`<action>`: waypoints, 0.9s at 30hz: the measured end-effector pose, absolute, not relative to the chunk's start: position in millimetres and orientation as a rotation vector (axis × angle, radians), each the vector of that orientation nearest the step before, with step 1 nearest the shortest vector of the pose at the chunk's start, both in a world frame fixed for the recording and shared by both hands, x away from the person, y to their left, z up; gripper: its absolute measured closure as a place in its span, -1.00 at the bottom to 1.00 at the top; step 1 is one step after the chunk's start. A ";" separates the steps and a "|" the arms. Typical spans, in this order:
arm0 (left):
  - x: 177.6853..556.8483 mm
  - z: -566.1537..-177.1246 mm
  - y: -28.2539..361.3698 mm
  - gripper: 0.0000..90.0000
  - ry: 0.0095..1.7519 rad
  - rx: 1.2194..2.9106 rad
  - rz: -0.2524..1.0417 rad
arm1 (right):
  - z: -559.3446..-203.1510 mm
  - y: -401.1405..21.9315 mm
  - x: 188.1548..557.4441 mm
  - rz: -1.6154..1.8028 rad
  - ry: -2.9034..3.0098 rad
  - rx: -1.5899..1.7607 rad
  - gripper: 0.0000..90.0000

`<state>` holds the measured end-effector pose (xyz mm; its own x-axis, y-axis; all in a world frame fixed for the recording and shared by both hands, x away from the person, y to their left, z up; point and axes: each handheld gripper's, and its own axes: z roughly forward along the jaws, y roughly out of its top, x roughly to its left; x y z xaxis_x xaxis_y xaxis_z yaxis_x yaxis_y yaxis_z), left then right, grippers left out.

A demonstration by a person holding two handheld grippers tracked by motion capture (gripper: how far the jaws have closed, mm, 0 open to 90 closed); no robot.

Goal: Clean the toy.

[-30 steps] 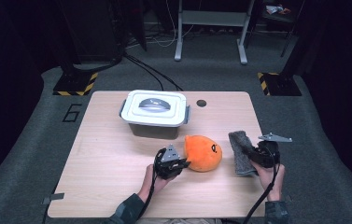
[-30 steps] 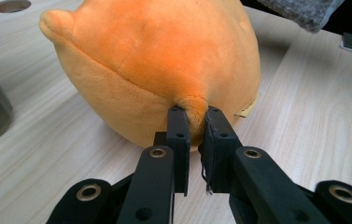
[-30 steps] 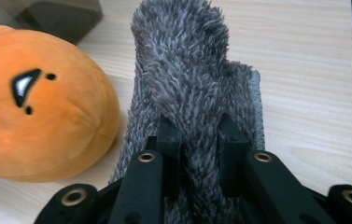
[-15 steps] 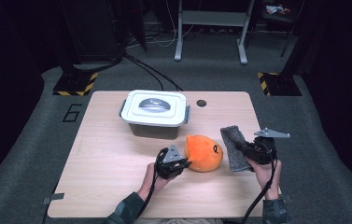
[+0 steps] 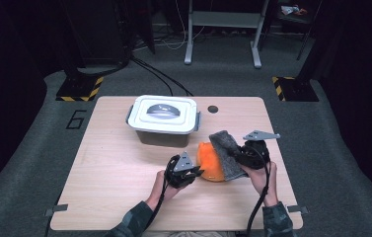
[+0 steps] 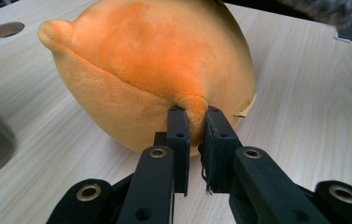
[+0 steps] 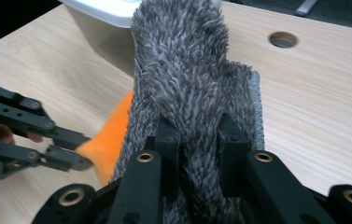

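An orange plush toy (image 5: 208, 162) (image 6: 150, 70) lies on the wooden table (image 5: 114, 163) in front of the person. My left gripper (image 5: 197, 172) (image 6: 193, 122) is shut on a pinch of its fabric at the near side. My right gripper (image 5: 236, 157) (image 7: 197, 135) is shut on a shaggy grey cloth (image 5: 228, 150) (image 7: 187, 79), which it holds lifted and draped over the toy's right side. In the right gripper view the orange plush toy (image 7: 108, 140) peeks out to the left of the cloth, with the left gripper (image 7: 82, 156) beside it.
A white-lidded storage box (image 5: 163, 118) with a grey handle stands behind the toy, mid-table. A round cable hole (image 5: 213, 109) lies to its right. The left half of the table is bare wood. Dark floor, a desk frame and equipment surround the table.
My right gripper has carried the grey cloth up and leftward, from the table right of the toy onto the toy's right side. The left gripper has stayed put on the toy.
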<state>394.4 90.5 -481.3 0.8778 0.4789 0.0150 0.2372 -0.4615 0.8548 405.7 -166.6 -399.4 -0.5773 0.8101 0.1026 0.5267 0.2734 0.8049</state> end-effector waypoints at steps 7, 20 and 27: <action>395.4 -479.6 88.4 0.83 0.506 2.063 0.315 | -402.7 -134.0 408.0 1.134 2.283 1.123 0.66; 394.9 -481.7 87.0 0.83 0.514 2.070 0.298 | -421.9 -103.9 410.7 0.969 2.317 1.010 0.66; 396.7 -484.3 87.7 0.83 0.552 2.055 0.269 | -423.1 -101.7 408.7 0.905 2.302 1.005 0.66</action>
<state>396.7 87.7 -484.3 0.8736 0.4857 -0.0302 0.2748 -0.4411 0.8544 408.7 -101.7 -423.1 -0.6227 0.7679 -0.1505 0.4595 0.5146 0.7239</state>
